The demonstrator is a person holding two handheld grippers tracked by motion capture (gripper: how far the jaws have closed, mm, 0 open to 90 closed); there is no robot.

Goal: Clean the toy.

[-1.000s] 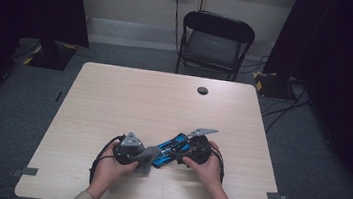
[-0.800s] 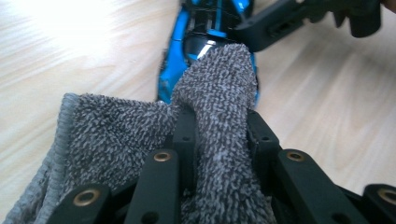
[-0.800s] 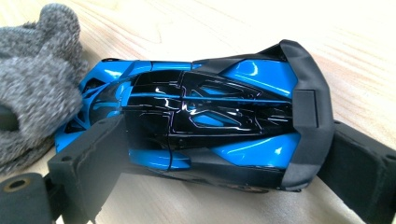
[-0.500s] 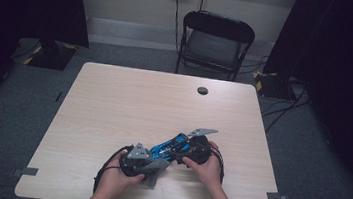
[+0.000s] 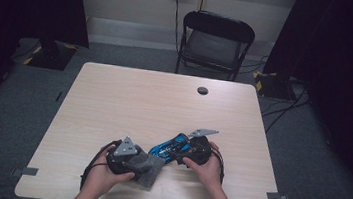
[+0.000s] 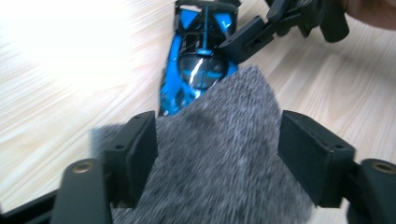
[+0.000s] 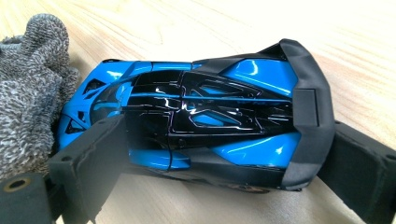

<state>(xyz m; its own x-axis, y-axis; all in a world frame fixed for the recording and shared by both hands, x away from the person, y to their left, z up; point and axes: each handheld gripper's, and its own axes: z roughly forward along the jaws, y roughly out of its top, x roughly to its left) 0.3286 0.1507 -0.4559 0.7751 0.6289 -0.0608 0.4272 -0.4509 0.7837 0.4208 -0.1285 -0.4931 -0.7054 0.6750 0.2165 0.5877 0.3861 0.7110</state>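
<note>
A glossy blue and black toy car [image 7: 196, 98] lies on the wooden table [image 5: 139, 100]. My right gripper [image 7: 224, 135] is shut on it, one jaw at its front half and one at its tail. In the high view the car [image 5: 169, 148] sits in the right gripper [image 5: 178, 152] near the front edge. A grey fuzzy cloth [image 6: 219, 168] lies between the jaws of my left gripper [image 6: 219, 126]. Those jaws have just been opening and now stand wide, with the pads off the cloth. The cloth's far edge covers the car's nose [image 6: 196, 70]. The left gripper [image 5: 144, 162] is just left of the car.
A small black round object [image 5: 202, 90] rests near the table's far edge. A black folding chair [image 5: 216, 38] stands behind the table. Both of the person's hands come in over the near edge.
The left hand pushed in toward the car, then drew back a little. The grey cloth now lies spread on the table beside that hand. The right hand and car kept still.
</note>
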